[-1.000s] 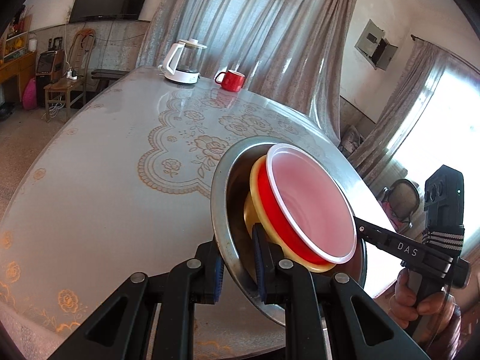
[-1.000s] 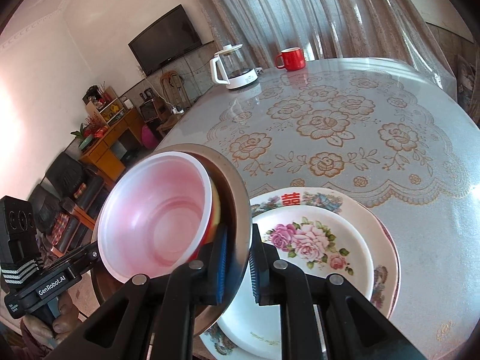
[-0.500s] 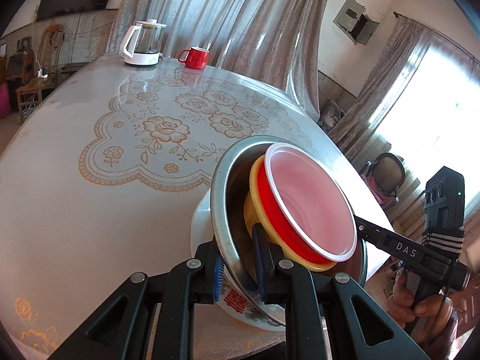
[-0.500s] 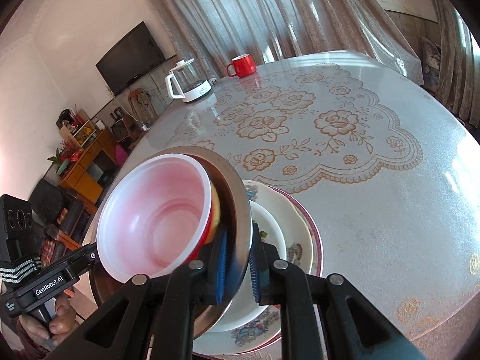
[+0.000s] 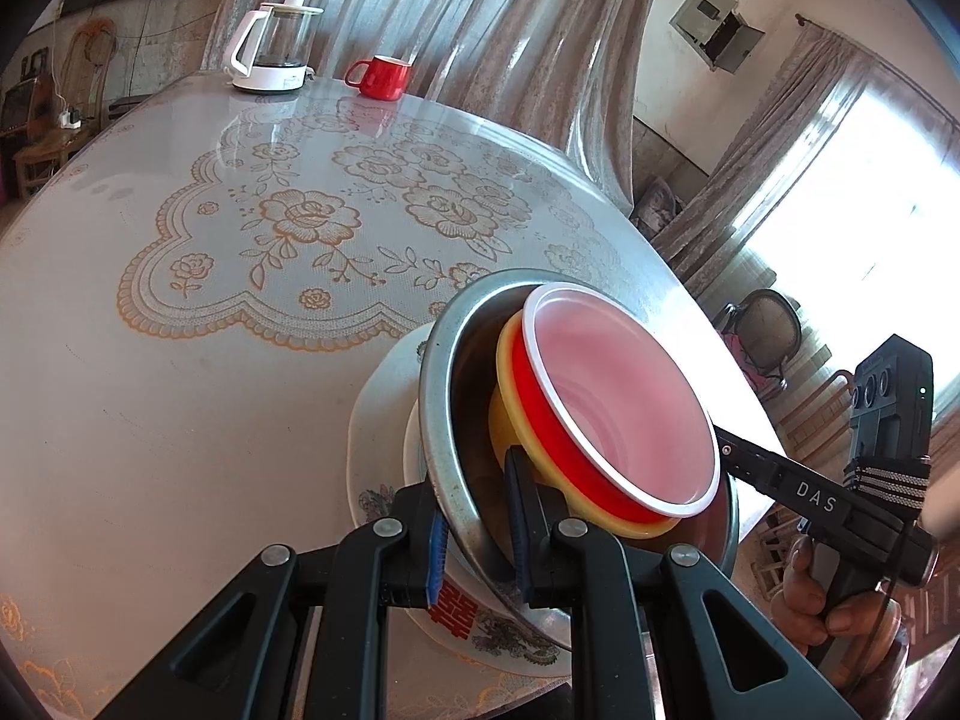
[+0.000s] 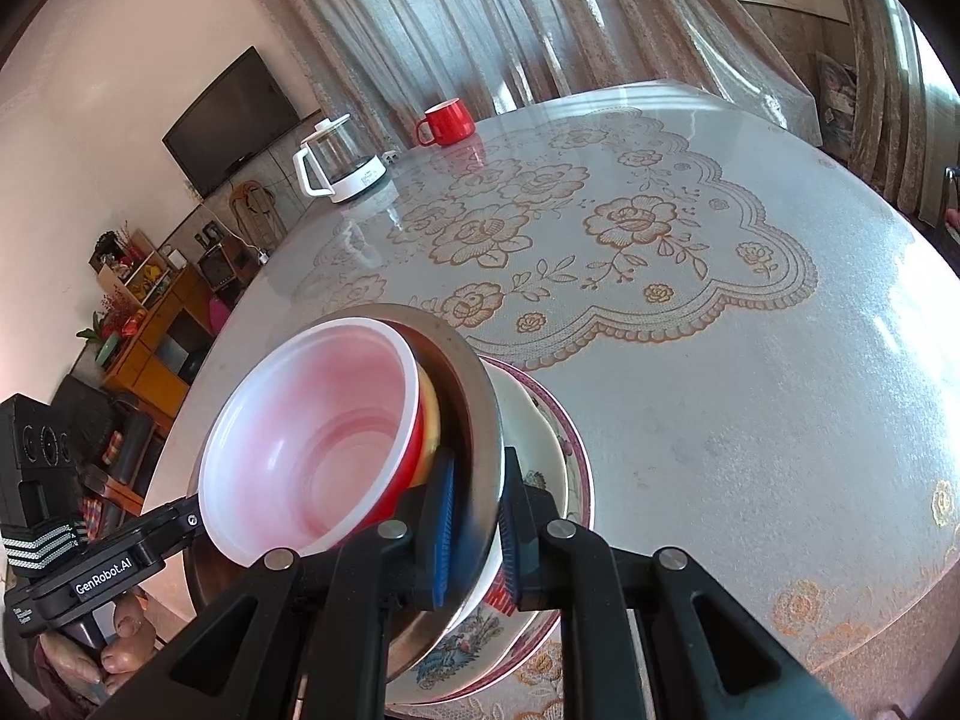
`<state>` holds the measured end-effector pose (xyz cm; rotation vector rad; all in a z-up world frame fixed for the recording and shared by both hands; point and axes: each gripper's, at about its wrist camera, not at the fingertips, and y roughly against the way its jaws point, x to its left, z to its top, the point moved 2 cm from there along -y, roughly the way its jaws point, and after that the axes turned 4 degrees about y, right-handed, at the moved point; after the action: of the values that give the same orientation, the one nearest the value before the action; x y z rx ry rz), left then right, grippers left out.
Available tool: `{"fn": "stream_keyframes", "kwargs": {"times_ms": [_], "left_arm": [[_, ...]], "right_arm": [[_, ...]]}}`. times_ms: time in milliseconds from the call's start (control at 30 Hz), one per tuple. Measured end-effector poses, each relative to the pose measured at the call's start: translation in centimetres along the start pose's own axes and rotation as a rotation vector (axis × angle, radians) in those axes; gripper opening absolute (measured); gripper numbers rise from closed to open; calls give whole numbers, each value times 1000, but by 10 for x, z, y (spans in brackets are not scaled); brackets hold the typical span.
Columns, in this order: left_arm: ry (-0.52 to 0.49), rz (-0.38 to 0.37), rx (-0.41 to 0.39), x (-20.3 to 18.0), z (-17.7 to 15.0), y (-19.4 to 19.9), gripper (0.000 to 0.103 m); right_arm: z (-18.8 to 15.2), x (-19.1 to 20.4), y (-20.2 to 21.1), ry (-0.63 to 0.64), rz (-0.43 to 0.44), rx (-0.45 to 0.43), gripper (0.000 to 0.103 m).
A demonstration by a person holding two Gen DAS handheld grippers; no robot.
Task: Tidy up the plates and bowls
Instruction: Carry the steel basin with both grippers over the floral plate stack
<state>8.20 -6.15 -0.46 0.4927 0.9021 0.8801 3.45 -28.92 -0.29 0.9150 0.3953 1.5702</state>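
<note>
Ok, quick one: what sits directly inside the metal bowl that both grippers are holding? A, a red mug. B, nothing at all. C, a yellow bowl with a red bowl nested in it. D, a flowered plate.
C: inside the metal bowl a yellow bowl holds a red bowl with a white rim; the plates lie underneath.

Beyond the fingertips [image 5: 519, 468] the lace-covered round table [image 5: 180, 396] lies bare; only the white-handled glass kettle [image 5: 273, 48] and red mug [image 5: 382, 77] stand far ahead. Directly below sits the stack of flowered plates [image 6: 555, 456].
</note>
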Motion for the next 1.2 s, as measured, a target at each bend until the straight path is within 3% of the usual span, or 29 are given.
{"fn": "stream_keyframes", "kwargs": {"times_ms": [400, 1200], "left_arm": [[25, -1, 37, 8, -5, -11, 18], [-3, 22, 19, 4, -10, -7, 19]], "right_arm": [[-2, -1, -9, -4, -12, 28, 13], [-5, -3, -16, -2, -39, 61, 13]]}}
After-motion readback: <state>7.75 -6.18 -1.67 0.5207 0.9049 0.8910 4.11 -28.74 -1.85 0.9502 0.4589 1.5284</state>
